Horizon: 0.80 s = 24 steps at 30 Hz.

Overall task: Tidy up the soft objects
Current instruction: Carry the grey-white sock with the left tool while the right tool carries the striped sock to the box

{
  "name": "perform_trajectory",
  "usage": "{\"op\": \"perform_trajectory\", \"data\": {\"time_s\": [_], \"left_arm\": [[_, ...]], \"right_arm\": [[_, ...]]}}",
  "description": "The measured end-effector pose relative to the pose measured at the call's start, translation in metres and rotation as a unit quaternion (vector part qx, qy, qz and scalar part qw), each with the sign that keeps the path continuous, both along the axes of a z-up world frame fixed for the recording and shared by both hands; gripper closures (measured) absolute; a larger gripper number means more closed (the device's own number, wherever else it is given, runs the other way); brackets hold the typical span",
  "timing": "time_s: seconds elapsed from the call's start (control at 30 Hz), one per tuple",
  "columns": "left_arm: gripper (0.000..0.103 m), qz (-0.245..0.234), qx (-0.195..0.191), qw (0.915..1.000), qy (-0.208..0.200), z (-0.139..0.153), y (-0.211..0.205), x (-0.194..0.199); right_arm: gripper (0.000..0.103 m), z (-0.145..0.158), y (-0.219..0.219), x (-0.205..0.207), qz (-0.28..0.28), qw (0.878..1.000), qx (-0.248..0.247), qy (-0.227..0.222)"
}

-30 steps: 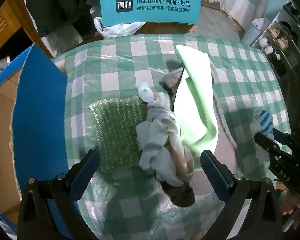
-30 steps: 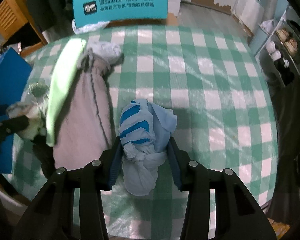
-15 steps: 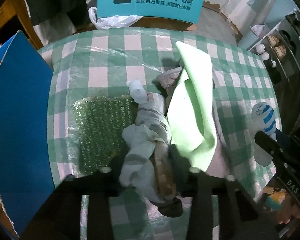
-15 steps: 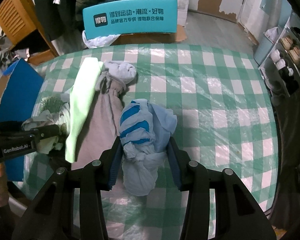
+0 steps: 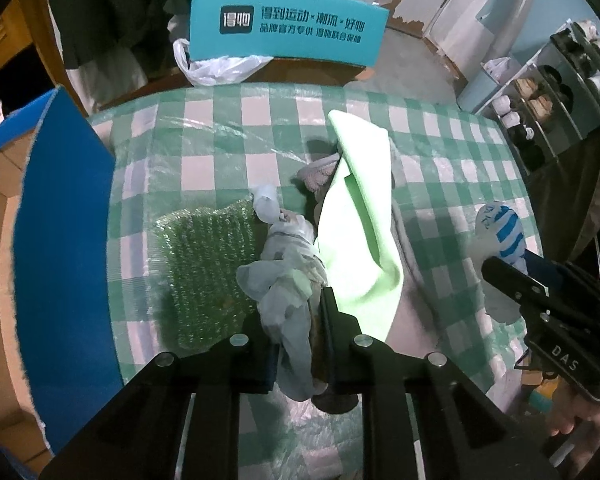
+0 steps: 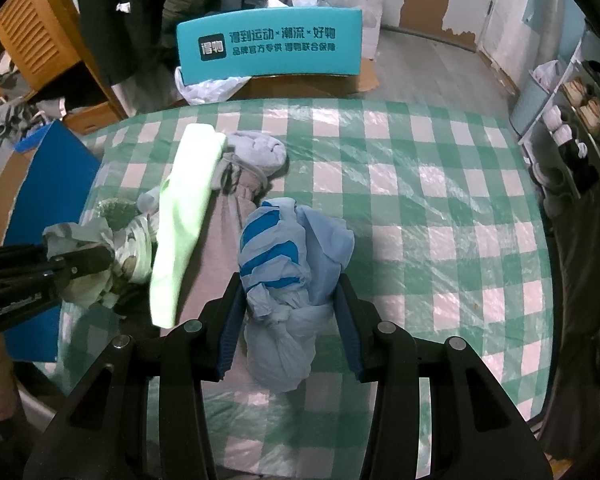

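Note:
My left gripper is shut on a grey patterned cloth bundle, held just above the green checked table; the bundle also shows in the right wrist view. My right gripper is shut on a knotted blue-and-white striped bundle, held above the table; it shows in the left wrist view. A light green cloth lies over a grey-pink garment between the two grippers. A green bubble-wrap pouch lies left of the grey bundle.
A blue cardboard box flap stands at the table's left edge. A teal chair back with white lettering is behind the table with a white plastic bag. A shoe rack stands at the right.
My left gripper has closed on the grey patterned bundle and lifted it slightly. My right gripper has risen and pulled back with the striped bundle still in it.

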State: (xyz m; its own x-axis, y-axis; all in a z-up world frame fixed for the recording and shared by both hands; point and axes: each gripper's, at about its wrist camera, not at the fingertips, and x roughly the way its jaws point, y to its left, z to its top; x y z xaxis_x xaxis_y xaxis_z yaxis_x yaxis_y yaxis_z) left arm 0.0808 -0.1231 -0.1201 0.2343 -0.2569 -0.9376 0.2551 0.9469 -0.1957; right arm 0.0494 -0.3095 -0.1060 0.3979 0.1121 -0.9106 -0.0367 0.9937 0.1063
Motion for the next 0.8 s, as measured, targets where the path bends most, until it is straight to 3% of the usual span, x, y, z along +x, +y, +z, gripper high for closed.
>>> {"op": "perform_trajectory", "data": {"time_s": [0.57, 0.8], "left_arm": [[0.086, -0.003, 0.008, 0.9988, -0.049, 0.040, 0.021, -0.031], [0.086, 0.000, -0.010, 0.9977, -0.067, 0.056, 0.031, -0.043]], "right_arm": [[0.060, 0.023, 0.016, -0.012, 0.015, 1.000, -0.005, -0.023], [0.060, 0.034, 0.024, -0.018, 0.022, 0.999, -0.004, -0.034]]}}
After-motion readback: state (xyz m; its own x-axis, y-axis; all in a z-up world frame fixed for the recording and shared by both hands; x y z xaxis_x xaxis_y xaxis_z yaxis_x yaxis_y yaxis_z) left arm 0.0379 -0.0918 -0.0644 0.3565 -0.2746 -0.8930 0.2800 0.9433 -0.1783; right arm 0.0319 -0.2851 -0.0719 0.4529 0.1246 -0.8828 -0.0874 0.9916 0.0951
